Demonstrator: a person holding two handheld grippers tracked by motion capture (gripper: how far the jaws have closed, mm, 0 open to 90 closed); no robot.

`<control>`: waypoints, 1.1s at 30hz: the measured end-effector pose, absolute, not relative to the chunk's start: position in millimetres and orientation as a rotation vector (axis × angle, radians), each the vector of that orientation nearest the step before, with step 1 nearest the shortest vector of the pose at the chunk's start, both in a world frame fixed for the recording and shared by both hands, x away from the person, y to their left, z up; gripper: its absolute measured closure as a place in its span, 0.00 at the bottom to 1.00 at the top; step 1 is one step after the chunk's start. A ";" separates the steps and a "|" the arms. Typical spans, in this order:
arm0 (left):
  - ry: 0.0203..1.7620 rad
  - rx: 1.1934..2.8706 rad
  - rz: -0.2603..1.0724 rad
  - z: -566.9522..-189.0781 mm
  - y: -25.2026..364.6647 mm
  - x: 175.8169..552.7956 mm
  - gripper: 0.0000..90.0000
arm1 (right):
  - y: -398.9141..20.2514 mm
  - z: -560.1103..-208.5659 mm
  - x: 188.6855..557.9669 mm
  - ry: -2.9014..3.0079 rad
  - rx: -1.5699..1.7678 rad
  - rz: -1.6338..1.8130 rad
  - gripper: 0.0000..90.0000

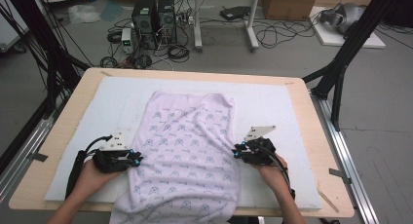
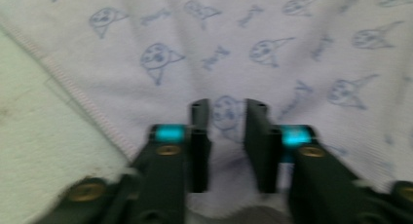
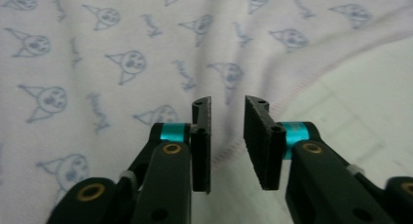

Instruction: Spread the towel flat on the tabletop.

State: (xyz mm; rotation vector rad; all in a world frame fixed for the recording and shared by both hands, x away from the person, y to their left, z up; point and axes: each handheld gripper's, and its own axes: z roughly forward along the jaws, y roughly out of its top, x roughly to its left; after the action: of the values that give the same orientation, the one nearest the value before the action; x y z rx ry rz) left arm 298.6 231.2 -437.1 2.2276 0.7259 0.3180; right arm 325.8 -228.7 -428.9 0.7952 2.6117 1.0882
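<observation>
A pale lilac towel (image 1: 187,151) with a blue cartoon print lies spread lengthwise on a white mat (image 1: 272,102), and its near end hangs over the table's front edge. My left gripper (image 1: 139,158) rests at the towel's left hem, pointing inward. In the left gripper view its jaws (image 2: 228,109) stand apart over the printed cloth (image 2: 268,48), with nothing pinched between them. My right gripper (image 1: 235,152) sits at the towel's right hem. Its jaws (image 3: 228,104) are also parted, above the stitched edge where the towel (image 3: 122,63) meets the mat (image 3: 360,87).
The mat covers most of a light wooden table (image 1: 311,136). Bare mat lies to either side of the towel and beyond its far end. On the floor behind the table are computer towers (image 1: 153,17), cables and black frame legs (image 1: 341,63).
</observation>
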 end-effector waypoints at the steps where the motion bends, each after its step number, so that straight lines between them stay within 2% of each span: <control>1: 0.732 2.226 0.312 -438.5 230.9 301.2 0.68 | -225.4 -430.8 326.1 2.622 0.787 1.078 0.76; 3: 0.731 2.217 0.304 -440.7 231.9 304.0 0.82 | -220.6 -434.8 327.7 2.644 0.779 1.052 0.77; 4: 0.725 2.216 0.302 -441.1 232.5 304.9 0.95 | -219.1 -437.0 328.7 2.653 0.783 1.030 0.78; 6: 0.729 2.214 0.295 -440.9 233.4 304.9 0.97 | -219.9 -438.3 330.7 2.656 0.794 1.059 0.89; 7: 0.728 2.215 0.302 -440.7 233.7 303.6 0.98 | -220.4 -438.3 331.5 2.663 0.789 1.066 0.95; 8: 0.726 2.216 0.307 -440.5 234.2 302.1 0.98 | -220.5 -438.1 331.8 2.670 0.784 1.068 0.97; 16: 0.657 2.215 0.278 -430.8 239.1 276.4 0.96 | -230.7 -419.6 316.4 2.650 0.728 1.094 0.96; 17: 0.660 2.213 0.289 -429.5 239.1 276.6 0.90 | -230.6 -418.3 316.1 2.655 0.717 1.092 0.89; 18: 0.685 2.203 0.298 -428.6 239.2 278.6 0.78 | -230.0 -416.9 315.7 2.638 0.719 1.078 0.85; 19: 0.696 2.194 0.295 -427.8 240.1 282.0 0.71 | -230.5 -415.9 316.2 2.638 0.718 1.100 0.82; 21: 0.716 2.177 0.304 -426.7 241.2 289.8 0.69 | -230.0 -415.7 316.7 2.621 0.732 1.119 0.78; 29: 0.787 2.211 0.346 -438.5 228.3 322.1 0.69 | -221.5 -425.9 321.1 2.661 0.716 1.106 0.69; 31: 0.778 2.213 0.359 -440.4 227.1 323.2 0.78 | -219.0 -430.9 322.6 2.684 0.725 1.075 0.70; 33: 0.788 2.221 0.370 -439.3 229.1 322.5 0.92 | -218.0 -436.9 323.8 2.718 0.740 1.043 0.73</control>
State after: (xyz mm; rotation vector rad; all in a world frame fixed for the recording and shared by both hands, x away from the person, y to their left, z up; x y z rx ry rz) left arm 322.5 229.1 -439.3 2.2208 0.7883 0.3705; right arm 323.8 -218.0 -436.9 0.7402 2.7176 1.0433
